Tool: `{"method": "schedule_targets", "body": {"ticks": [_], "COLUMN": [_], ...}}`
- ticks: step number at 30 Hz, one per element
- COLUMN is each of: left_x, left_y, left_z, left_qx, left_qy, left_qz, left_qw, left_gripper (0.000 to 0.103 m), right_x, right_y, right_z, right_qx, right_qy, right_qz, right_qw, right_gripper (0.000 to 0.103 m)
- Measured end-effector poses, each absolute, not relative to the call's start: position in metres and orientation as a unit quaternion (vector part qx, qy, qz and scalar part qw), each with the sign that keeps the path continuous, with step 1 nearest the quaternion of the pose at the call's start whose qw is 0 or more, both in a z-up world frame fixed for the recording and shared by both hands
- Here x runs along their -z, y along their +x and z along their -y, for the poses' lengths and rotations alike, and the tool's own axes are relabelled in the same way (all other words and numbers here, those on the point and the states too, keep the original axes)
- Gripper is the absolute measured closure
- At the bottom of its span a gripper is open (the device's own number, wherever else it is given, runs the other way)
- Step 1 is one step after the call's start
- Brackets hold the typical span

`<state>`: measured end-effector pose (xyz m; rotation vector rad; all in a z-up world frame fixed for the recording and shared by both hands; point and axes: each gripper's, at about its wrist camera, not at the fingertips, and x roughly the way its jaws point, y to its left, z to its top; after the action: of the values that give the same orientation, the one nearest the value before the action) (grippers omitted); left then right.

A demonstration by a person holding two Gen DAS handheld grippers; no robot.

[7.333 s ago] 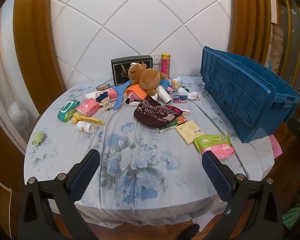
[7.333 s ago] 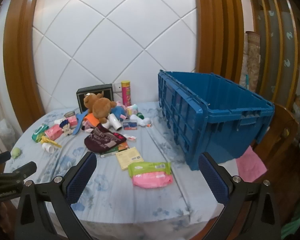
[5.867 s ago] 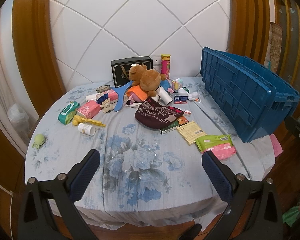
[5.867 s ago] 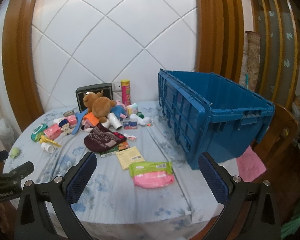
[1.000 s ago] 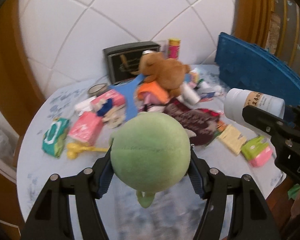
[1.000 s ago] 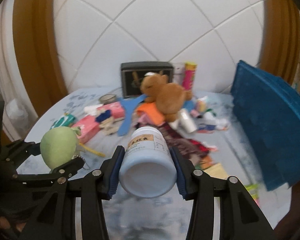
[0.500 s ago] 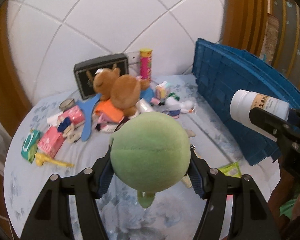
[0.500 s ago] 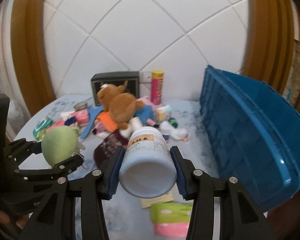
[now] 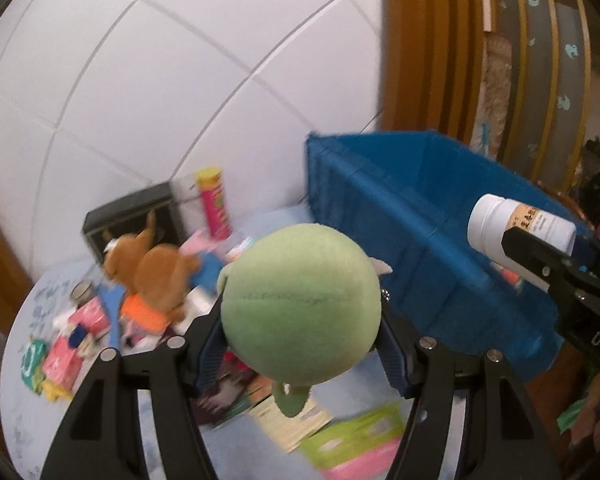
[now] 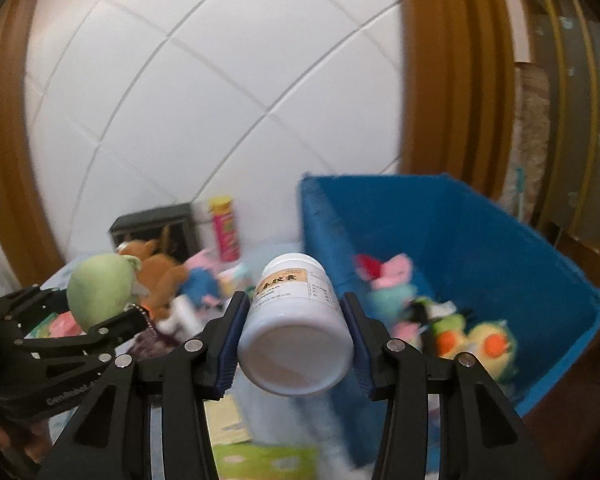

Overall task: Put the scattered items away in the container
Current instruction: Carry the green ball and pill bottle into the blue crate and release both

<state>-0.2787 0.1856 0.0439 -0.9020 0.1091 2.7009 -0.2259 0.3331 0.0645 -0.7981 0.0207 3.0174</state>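
My left gripper (image 9: 300,344) is shut on a round green plush toy (image 9: 300,308), held in the air above the table. My right gripper (image 10: 296,328) is shut on a white pill bottle (image 10: 296,320) with an orange label, also seen in the left wrist view as the white pill bottle (image 9: 520,228) at the right, over the crate's near rim. The blue crate (image 10: 480,232) stands at the right with several soft toys and small items inside. In the right wrist view the green plush toy (image 10: 100,288) hangs at the left, beside the bottle.
On the flowered tablecloth (image 9: 28,412) lie a brown teddy bear (image 9: 152,268), a pink and yellow tube can (image 9: 214,204), a black box (image 9: 132,216), pink packets (image 9: 64,356), a dark cap, a yellow card and a green-pink pack (image 9: 356,448). A white quilted wall stands behind.
Both grippers have swung right and risen toward the blue crate, still holding the plush toy and the bottle. The crate's inside now shows in the right wrist view.
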Motion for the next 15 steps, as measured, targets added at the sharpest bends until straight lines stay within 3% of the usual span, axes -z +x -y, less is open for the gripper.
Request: {"method": "schedule_targets", "body": {"ticks": [7,15], "left_x": [-0.065,-0.062], "left_y": [-0.294,-0.292], "left_z": [-0.316,-0.422], "left_qx": [-0.931,-0.924], "left_qy": [-0.324,-0.332], "left_qz": [-0.023,-0.06], "left_qw": [0.169,0.179], "left_gripper": [0.038,0.036], "right_x": [-0.076,-0.068], "right_y": [-0.239,-0.246], "right_z": [-0.455,-0.568], "right_qx": [-0.964,-0.957], "right_qy": [-0.265,-0.286], "right_qz": [-0.011,-0.029], "right_qw": [0.032,0.051], "right_gripper": [0.057,0.057]}}
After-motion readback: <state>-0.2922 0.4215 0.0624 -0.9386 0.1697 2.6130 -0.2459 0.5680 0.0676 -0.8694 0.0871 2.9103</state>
